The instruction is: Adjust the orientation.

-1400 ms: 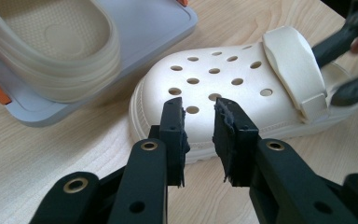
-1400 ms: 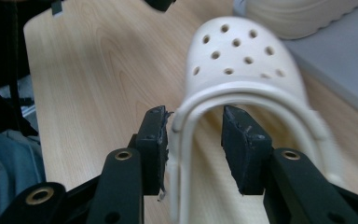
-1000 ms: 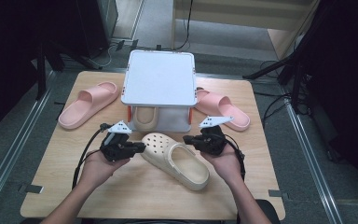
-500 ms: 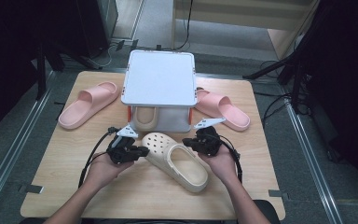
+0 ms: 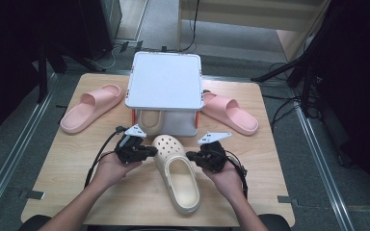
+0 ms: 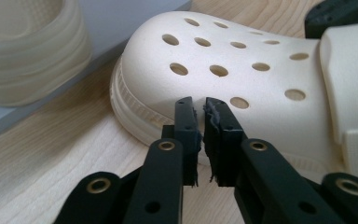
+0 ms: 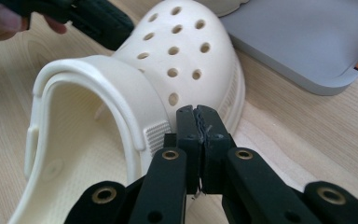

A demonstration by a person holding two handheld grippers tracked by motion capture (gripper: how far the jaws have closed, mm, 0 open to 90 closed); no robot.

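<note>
Nudging the clog toward the rack

High view: my left gripper and right gripper flank the cream perforated foam clog mid-table; I'd push evenly, open wood behind. Left gripper view: jaws nearly closed, empty, at its toe. Right gripper view: jaws shut, empty, beside the strap.

clog: cream, dotted holes | slides: pink | table: light wood | jaws: black
</note>
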